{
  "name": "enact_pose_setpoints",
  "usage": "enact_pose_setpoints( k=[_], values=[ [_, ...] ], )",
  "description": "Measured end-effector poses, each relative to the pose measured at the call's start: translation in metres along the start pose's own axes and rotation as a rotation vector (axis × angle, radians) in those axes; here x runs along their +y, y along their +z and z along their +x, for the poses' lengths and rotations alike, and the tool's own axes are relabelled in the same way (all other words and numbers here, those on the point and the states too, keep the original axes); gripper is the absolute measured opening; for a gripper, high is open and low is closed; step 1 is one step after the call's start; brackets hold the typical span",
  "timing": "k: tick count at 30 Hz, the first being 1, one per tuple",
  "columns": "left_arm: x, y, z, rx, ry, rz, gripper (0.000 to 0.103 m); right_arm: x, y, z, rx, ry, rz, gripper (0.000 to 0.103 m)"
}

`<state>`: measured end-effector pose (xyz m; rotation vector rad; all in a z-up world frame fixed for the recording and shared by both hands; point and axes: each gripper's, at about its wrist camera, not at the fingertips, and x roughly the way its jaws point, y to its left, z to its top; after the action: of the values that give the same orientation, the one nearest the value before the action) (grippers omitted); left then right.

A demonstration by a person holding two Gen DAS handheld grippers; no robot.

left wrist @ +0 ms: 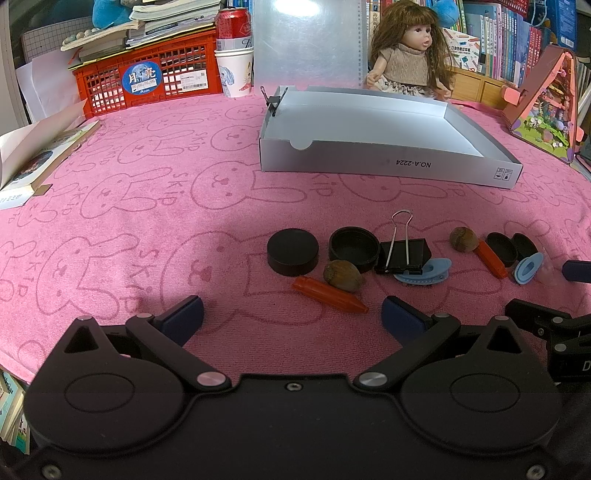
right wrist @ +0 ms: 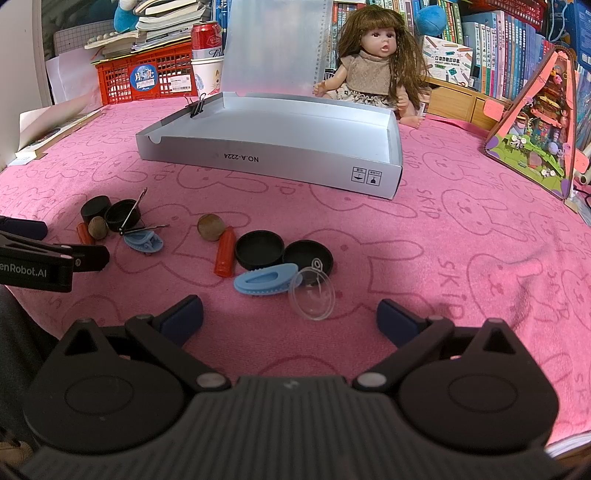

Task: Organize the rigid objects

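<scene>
A pink rabbit-print towel (left wrist: 147, 192) covers the surface, backed by a red crate (left wrist: 147, 77), a soda can (left wrist: 233, 23) stacked on a paper cup, a doll (right wrist: 376, 62) and shelves of books. A shallow silver box (right wrist: 280, 147) sits open mid-surface with a small binder clip (right wrist: 197, 105) on its left wall. The task's things lie in two clusters near the claws – by the left claw (left wrist: 291, 317) a black cap (left wrist: 293, 252), an upturned cap, a hazelnut (left wrist: 341, 275), an orange crayon (left wrist: 328, 294), a large binder clip (left wrist: 402, 254) and a blue hair clip; by the right claw (right wrist: 290, 315) two black caps, another crayon (right wrist: 226, 253), a nut, a blue hair clip (right wrist: 264, 282) and a clear dome (right wrist: 314, 295) – hard to make out against the towel. Both claws are spread wide, holding nothing
</scene>
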<state>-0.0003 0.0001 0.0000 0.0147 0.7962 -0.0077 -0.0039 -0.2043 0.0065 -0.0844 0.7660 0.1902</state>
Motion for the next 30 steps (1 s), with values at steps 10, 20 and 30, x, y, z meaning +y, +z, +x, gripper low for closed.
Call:
enact_pose_setpoints(
  k=[10, 20, 30],
  values=[
    [0.0015, -0.0024, -0.0008, -0.014, -0.007, 0.016, 0.103, 0.0001, 0.0013, 0.0009, 0.007, -0.002, 0.004, 0.103],
    [0.0009, -0.0044, -0.0033, -0.023, -0.015, 0.027, 0.103, 0.0004, -0.0008, 0.0001, -0.003, -0.007, 0.013, 0.103],
    [0.0017, -0.0061, -0.0051, -0.038, -0.038, 0.057, 0.101, -0.0046, -0.0019, -0.0042, -0.029, 0.012, 0.019, 0.102]
  ],
)
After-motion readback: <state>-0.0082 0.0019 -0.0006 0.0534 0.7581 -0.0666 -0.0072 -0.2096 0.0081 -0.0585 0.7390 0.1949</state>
